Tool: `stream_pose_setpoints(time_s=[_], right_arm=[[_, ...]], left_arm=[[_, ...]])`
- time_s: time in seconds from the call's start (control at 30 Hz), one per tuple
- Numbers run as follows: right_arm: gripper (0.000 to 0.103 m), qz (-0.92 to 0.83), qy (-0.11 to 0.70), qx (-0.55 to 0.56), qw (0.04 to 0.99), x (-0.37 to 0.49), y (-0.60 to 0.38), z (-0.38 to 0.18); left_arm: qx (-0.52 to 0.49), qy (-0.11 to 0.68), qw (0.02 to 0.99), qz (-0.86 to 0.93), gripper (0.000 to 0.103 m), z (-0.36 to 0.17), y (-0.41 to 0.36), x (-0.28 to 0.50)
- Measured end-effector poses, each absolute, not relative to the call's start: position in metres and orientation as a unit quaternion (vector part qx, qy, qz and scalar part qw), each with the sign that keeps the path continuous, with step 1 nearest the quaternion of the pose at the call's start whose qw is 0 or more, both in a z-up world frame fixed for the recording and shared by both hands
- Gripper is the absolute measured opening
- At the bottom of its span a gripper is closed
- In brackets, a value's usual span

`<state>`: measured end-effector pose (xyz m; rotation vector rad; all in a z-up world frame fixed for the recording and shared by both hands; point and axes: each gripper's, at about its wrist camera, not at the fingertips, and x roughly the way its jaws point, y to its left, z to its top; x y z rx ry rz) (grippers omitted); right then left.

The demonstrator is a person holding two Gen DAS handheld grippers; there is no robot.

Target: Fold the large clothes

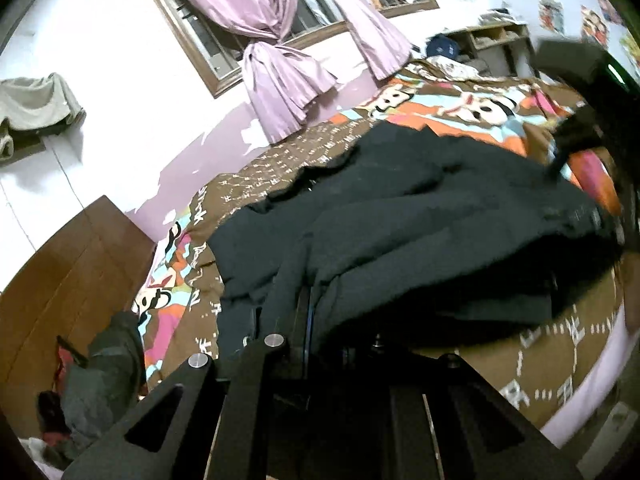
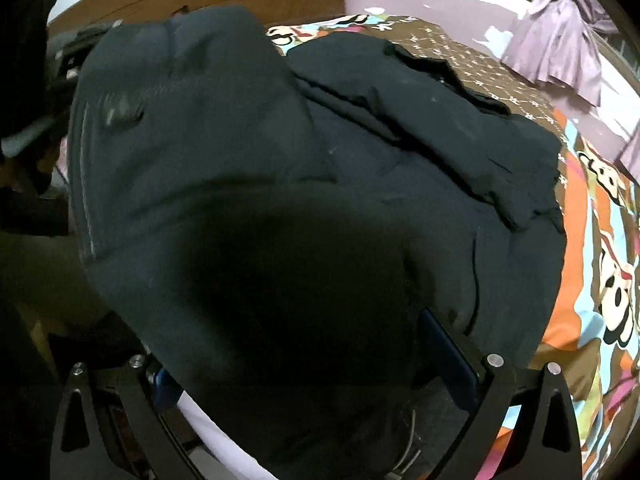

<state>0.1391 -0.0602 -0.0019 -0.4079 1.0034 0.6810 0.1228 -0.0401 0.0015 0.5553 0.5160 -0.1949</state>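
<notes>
A large dark navy jacket (image 1: 420, 216) lies crumpled on a bed with a brown cartoon-print cover (image 1: 304, 148). My left gripper (image 1: 306, 312) is shut on a fold of the jacket near its front edge; the cloth rises in a ridge between the fingers. In the right wrist view the jacket (image 2: 248, 152) fills the frame and drapes thickly between the wide-set fingers (image 2: 452, 344) of my right gripper (image 2: 316, 360), hiding their tips. The right gripper also shows blurred at the far right of the left wrist view (image 1: 568, 140).
Pink tied curtains (image 1: 280, 92) hang at a window by the bed's far side. A wooden headboard (image 1: 68, 280) stands at left with a heap of clothes (image 1: 104, 380) below it. A shelf unit (image 1: 492, 40) stands past the bed's far end.
</notes>
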Motion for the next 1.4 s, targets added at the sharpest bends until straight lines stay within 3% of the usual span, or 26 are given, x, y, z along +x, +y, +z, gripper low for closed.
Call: stream_pose_setpoints(time_s=[0.4, 0.6, 0.87, 1.17, 1.4], right_arm=[[0.102, 0.233, 0.402, -0.215, 0.859, 0.126, -0.026, 0.014], [0.103, 0.146, 0.424, -0.209, 0.869, 0.146, -0.010, 0.002], [0.103, 0.109, 0.411, -0.236, 0.874, 0.153, -0.029, 0.005], [0.103, 0.109, 0.293, -0.338, 0.888, 0.133, -0.056, 0.042], [0.103, 0.123, 0.296, -0.407, 0.855, 0.125, -0.066, 0.032]], left_arm=[[0.180, 0.282, 0.939, -0.080, 0.008, 0.044, -0.048, 0.200], [0.144, 0.290, 0.943, -0.080, 0.008, 0.057, -0.048, 0.220], [0.134, 0.289, 0.943, -0.094, 0.008, 0.063, -0.042, 0.216], [0.142, 0.261, 0.949, -0.101, 0.008, 0.060, -0.017, 0.181], [0.141, 0.262, 0.950, -0.098, 0.008, 0.065, -0.009, 0.172]])
